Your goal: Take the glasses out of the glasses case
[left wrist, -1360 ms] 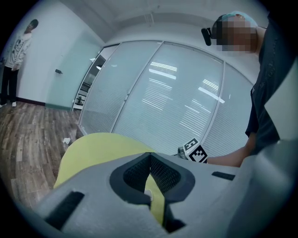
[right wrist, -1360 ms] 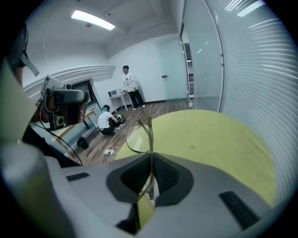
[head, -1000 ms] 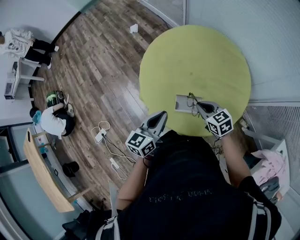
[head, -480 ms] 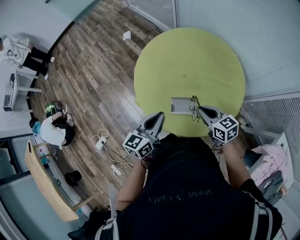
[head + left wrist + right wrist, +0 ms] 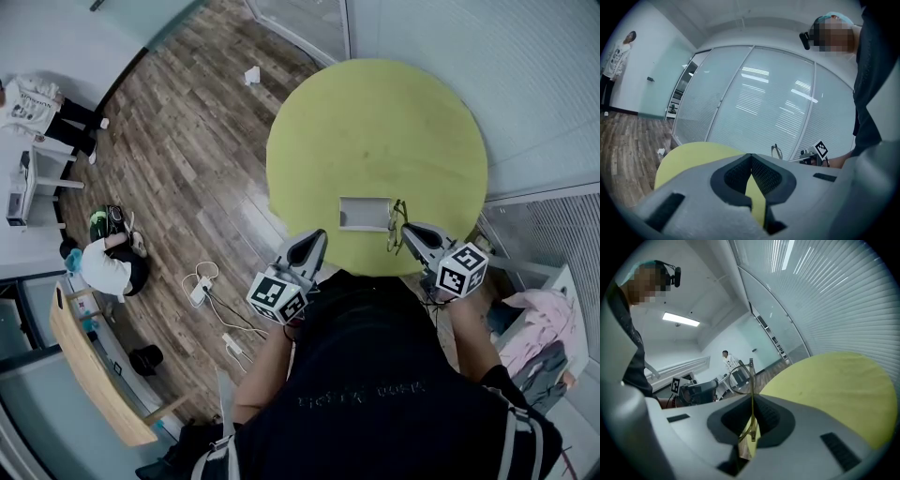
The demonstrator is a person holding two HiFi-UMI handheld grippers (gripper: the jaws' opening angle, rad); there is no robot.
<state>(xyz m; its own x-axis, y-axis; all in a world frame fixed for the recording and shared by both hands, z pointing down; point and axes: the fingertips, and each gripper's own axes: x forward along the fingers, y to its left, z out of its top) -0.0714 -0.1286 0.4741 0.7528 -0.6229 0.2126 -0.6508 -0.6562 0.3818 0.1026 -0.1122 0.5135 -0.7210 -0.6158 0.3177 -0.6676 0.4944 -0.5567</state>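
Observation:
On the round yellow-green table (image 5: pixel 375 122) a grey glasses case (image 5: pixel 364 214) lies near the front edge. Thin-framed glasses (image 5: pixel 396 225) hang just right of the case, clear of it, and my right gripper (image 5: pixel 408 232) is shut on them. In the right gripper view the glasses (image 5: pixel 749 376) stand upright, one temple pinched between the jaws of the right gripper (image 5: pixel 752 401). My left gripper (image 5: pixel 314 240) hovers at the table's near edge, left of the case. It is shut and empty (image 5: pixel 751 157). From there the glasses (image 5: pixel 776 151) show beyond the table.
Wooden floor lies to the left, with a power strip and cables (image 5: pixel 202 274) and a crouching person (image 5: pixel 108 248). Another person (image 5: pixel 33 98) stands at the far left. Glass walls with blinds close the back and right. A pink cloth (image 5: pixel 548 330) lies at the right.
My right gripper has carried the glasses rightward and nearer to me, away from the case. The left gripper has stayed where it was.

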